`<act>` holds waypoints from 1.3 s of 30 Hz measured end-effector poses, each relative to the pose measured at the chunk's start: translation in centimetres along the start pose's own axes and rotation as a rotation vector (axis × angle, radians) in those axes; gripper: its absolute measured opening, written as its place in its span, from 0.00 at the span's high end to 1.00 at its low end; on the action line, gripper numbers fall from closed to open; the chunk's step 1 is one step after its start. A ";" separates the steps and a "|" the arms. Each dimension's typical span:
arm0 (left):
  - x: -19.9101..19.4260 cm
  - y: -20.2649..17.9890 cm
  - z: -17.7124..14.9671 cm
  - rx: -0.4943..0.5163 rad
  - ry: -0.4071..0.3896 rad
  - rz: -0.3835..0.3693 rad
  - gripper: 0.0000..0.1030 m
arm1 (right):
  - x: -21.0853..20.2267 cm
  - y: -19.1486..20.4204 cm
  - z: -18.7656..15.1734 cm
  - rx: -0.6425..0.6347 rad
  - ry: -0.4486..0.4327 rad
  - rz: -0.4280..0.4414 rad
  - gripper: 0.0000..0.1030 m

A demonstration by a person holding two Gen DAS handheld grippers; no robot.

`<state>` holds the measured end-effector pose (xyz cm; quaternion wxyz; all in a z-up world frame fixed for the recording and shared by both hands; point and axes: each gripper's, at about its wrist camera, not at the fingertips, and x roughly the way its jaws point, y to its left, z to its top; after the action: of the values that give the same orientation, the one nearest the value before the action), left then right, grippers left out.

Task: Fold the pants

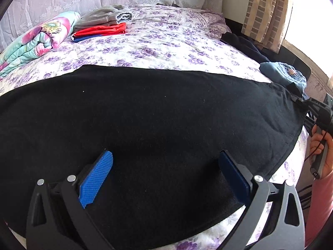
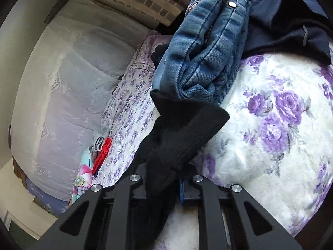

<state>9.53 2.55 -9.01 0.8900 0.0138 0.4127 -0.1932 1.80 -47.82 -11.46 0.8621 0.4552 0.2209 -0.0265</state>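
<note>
Black pants [image 1: 145,114] lie spread flat across the floral bed sheet [image 1: 158,50]. My left gripper [image 1: 164,175] is open, its blue pads [image 1: 95,179] apart just above the near part of the pants. My right gripper [image 1: 299,100] shows at the far right of the left wrist view, shut on the pants' corner. In the right wrist view the gripper [image 2: 177,179] is shut on a bunched end of the black pants [image 2: 183,133], which hides the pads.
Blue jeans [image 2: 204,52] and a dark garment [image 2: 287,25] lie just beyond the held corner. Folded grey and red clothes [image 1: 104,25] and a floral quilt [image 1: 35,41] sit at the far left by the headboard. A curtain [image 1: 268,10] hangs at right.
</note>
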 end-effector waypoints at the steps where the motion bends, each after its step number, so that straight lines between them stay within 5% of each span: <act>1: 0.0 -0.1 0.2 -0.011 0.007 0.014 0.04 | -0.1 0.5 -0.1 -0.017 -0.006 -0.017 0.84; 2: -0.1 -0.2 0.7 -0.056 0.016 0.019 0.04 | -0.3 1.4 -0.3 -0.053 -0.016 -0.044 0.85; 5: -1.0 -1.1 1.8 -0.168 -0.040 -0.170 0.05 | -0.7 3.7 -0.7 -0.162 -0.043 -0.099 0.85; 6: -0.8 -2.0 2.1 -0.155 -0.044 -0.177 0.05 | -0.8 4.1 -0.8 -0.180 -0.050 -0.110 0.85; 9: 2.6 -5.6 1.1 0.020 0.025 0.044 0.04 | -1.0 4.9 -0.9 -0.217 -0.057 -0.165 0.85; 11: 2.0 -6.9 0.9 0.067 -0.010 0.114 0.05 | -0.9 6.2 -1.2 -0.267 -0.069 -0.209 0.86; 18: 2.2 -6.4 0.8 0.049 0.002 0.101 0.04 | -0.8 18.9 -6.4 -0.760 -0.158 -0.250 0.87; 23: -1.4 -1.9 0.6 -0.116 -0.053 -0.099 0.05 | 2.6 26.1 -13.1 -0.970 -0.006 -0.090 0.87; 31: -6.3 8.7 -1.4 -0.271 -0.193 -0.016 0.05 | 8.5 29.4 -23.4 -1.051 0.256 0.023 0.87; 33: -5.9 10.0 -2.3 -0.287 -0.190 -0.018 0.05 | 10.2 29.1 -26.0 -1.091 0.340 -0.013 0.80; 37: -6.5 8.9 -2.8 -0.221 -0.231 -0.016 0.05 | 9.1 29.3 -27.4 -1.122 0.419 0.053 0.30; 39: -6.5 9.3 -2.8 -0.239 -0.238 -0.050 0.04 | 7.5 30.1 -26.9 -1.107 0.433 0.114 0.30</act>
<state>7.00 13.80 -7.30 0.9229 -0.1254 0.3245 -0.1652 6.34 -7.63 -4.34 0.9067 -0.0555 0.3477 0.2321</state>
